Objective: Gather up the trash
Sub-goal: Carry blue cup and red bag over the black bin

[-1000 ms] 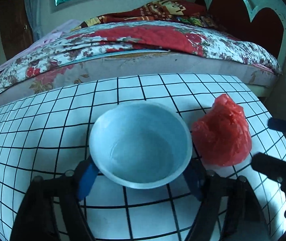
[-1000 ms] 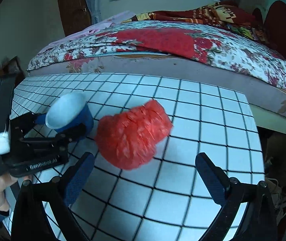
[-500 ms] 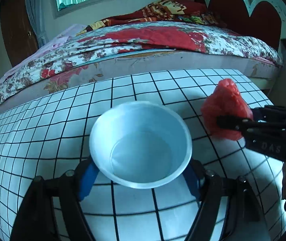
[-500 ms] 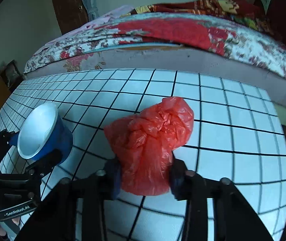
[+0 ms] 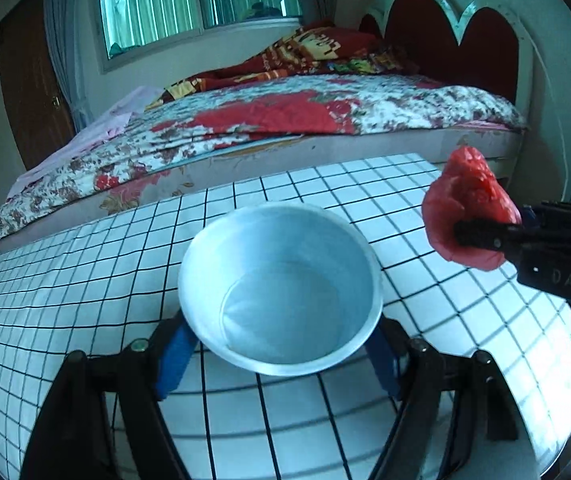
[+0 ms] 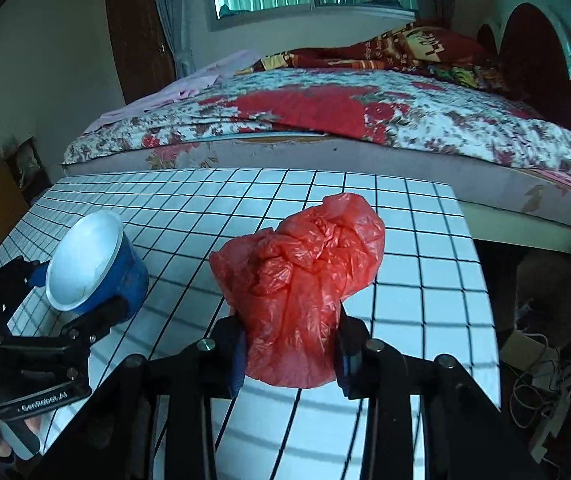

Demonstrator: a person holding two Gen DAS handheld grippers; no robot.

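Observation:
My left gripper (image 5: 281,344) is shut on a blue cup with a white inside (image 5: 279,288) and holds it above the checked table (image 5: 85,264). The cup (image 6: 93,260) and left gripper (image 6: 81,304) also show at the left of the right wrist view. My right gripper (image 6: 291,350) is shut on a crumpled red plastic bag (image 6: 301,280) and holds it above the table (image 6: 425,280). In the left wrist view the red bag (image 5: 465,212) hangs to the right of the cup, pinched in the right gripper (image 5: 481,236).
A bed with a floral cover (image 5: 285,120) runs along the table's far edge, with a red headboard (image 5: 445,40) at the right. Cables and a box (image 6: 541,360) lie on the floor beyond the table's right edge. A wooden door (image 6: 137,32) stands at the back left.
My right gripper closed on the red bag and lifted it off the table. My left gripper, still holding the cup, has also risen a little.

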